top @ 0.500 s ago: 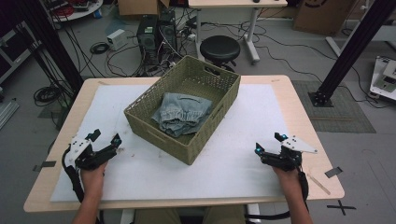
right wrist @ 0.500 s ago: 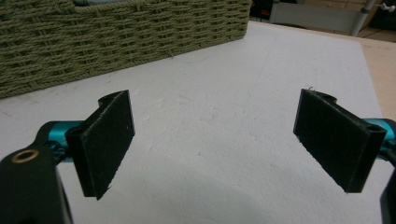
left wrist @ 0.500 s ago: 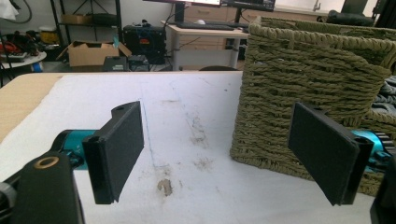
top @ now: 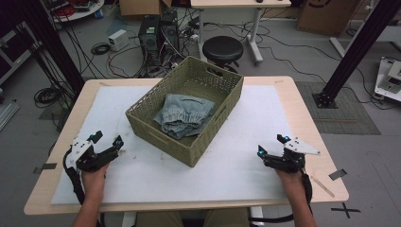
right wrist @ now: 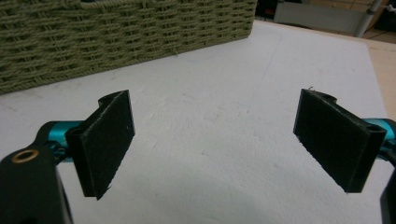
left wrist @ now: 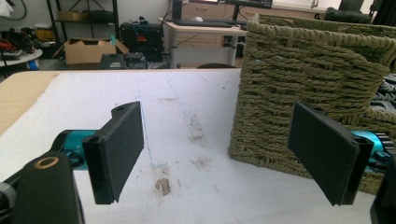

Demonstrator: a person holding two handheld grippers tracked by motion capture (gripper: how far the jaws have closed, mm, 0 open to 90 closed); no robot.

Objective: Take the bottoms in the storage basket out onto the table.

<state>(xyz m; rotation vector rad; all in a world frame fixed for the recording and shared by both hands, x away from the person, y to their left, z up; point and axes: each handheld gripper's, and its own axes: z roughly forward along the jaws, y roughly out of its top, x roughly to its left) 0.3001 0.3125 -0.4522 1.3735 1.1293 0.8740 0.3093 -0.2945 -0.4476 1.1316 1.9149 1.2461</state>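
A wooden table [top: 302, 113] carries a white mat [top: 246, 156] over most of its top. On the mat, toward the far middle, a woven olive-green basket [top: 156, 127] sits turned at an angle, holding a crumpled garment [top: 182, 116] that looks like faded denim, possibly shorts. The left gripper [top: 107, 143] rests on the mat near the basket's near-left corner, its jaws spread wide and empty. The right gripper [top: 271, 144] sits well apart on the mat's right side, jaws likewise spread with nothing between them.
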